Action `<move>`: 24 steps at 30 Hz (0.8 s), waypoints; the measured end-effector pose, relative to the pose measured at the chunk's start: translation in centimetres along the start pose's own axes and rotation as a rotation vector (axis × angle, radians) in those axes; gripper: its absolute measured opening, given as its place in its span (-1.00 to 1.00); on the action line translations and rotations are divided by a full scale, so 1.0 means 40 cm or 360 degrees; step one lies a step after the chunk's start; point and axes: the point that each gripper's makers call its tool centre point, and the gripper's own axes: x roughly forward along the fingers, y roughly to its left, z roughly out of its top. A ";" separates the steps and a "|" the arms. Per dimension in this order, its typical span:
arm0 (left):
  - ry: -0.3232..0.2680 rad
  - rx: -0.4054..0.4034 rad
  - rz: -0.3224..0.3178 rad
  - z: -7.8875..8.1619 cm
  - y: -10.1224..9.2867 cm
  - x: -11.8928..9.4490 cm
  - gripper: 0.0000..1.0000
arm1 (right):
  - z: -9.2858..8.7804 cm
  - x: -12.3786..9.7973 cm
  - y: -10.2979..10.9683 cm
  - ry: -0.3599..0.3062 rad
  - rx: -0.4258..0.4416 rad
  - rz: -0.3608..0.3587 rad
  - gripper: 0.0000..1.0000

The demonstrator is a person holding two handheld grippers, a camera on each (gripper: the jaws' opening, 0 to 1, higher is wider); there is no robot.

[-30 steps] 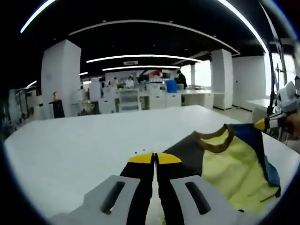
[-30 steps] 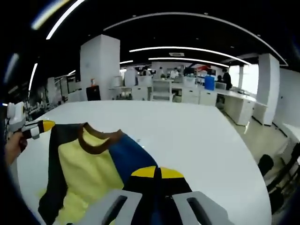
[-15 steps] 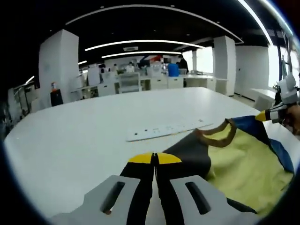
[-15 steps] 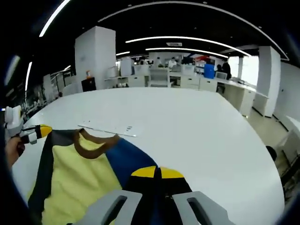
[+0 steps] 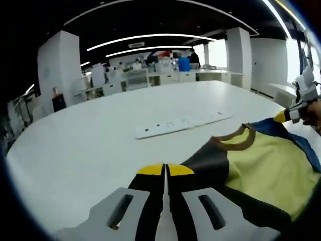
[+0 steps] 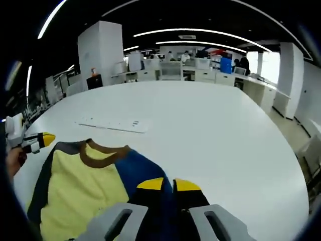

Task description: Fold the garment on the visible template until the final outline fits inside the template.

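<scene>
Now held stretched between both grippers, left gripper (image 5: pixel 165 169) and right gripper (image 6: pixel 168 184), each with fingers clamped on a shoulder corner, garment (image 5: pixel 261 168) with collar toward twelve o'clock over tabletop (image 6: pixel 210 125).

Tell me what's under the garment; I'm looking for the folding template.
Around the garment only bare white table shows; what lies beneath is covered. A white strip lies beyond the collar.

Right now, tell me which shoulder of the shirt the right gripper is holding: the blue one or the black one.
The blue shoulder. The right gripper has its jaws shut on it; the black shoulder is held by the left gripper, across the brown collar.
</scene>
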 end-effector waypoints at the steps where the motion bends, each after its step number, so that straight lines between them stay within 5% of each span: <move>1: 0.0003 0.0008 0.0000 0.000 0.001 -0.004 -0.96 | 0.001 -0.002 0.000 0.0001 -0.0007 0.0004 -0.69; 9: 0.0007 0.0039 -0.0028 0.016 0.002 -0.058 -0.49 | 0.003 -0.056 0.033 0.0036 -0.0062 0.0143 -0.16; 24: -0.0023 0.0123 -0.0261 0.030 -0.062 -0.197 0.09 | -0.023 -0.203 0.151 0.0058 -0.0171 0.0460 0.58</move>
